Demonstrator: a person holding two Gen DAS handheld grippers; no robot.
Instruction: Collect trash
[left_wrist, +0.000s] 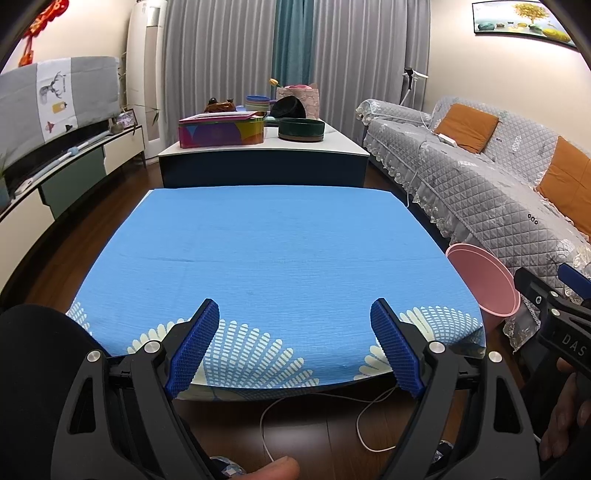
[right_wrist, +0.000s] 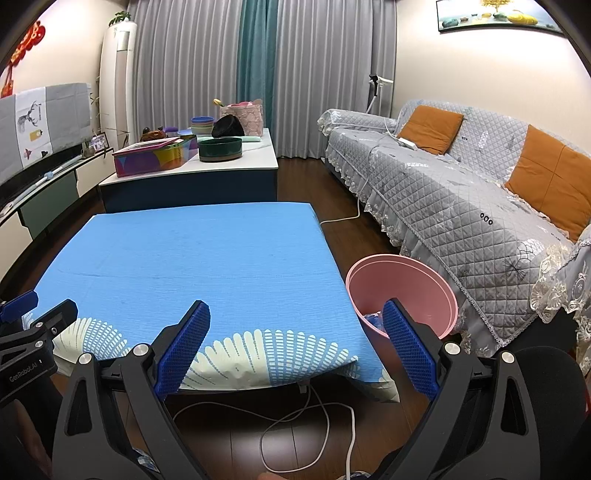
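Left gripper (left_wrist: 293, 347): nearest to its camera; its two blue pads stand wide apart with nothing between them; it hovers over the near edge of the table, probably at rest or waiting for a target
Right gripper (right_wrist: 295, 349): also spread wide and empty; its left pad is over the cloth, its right pad is in front of the bin, so it seems placed between table and bin for a short way to drop things
Tablecloth (left_wrist: 273, 258): blue with white fan flowers along the near edge; it covers the low table; I see no trash on it in either view
Pink bin (right_wrist: 424, 280): stands on the floor just beside the right side of the table, near the sofa (right_wrist: 461, 199); likely put there so that trash goes in without a long reach
Trash (right_wrist: 373, 319): something crumpled, bluish and clear, lies at the bottom of the bin; what it is I cannot tell
Task progress: judged from the bare cloth and the filled bin, collecting looks nearly or fully done
Difference of views: only the right view looks into the bin and shows its content; the left view shows only the rim (left_wrist: 480, 266) and the outside; each view catches the other gripper at its side edge
White cable (right_wrist: 325, 417): loops on the floor under the near table edge; not trash, I think
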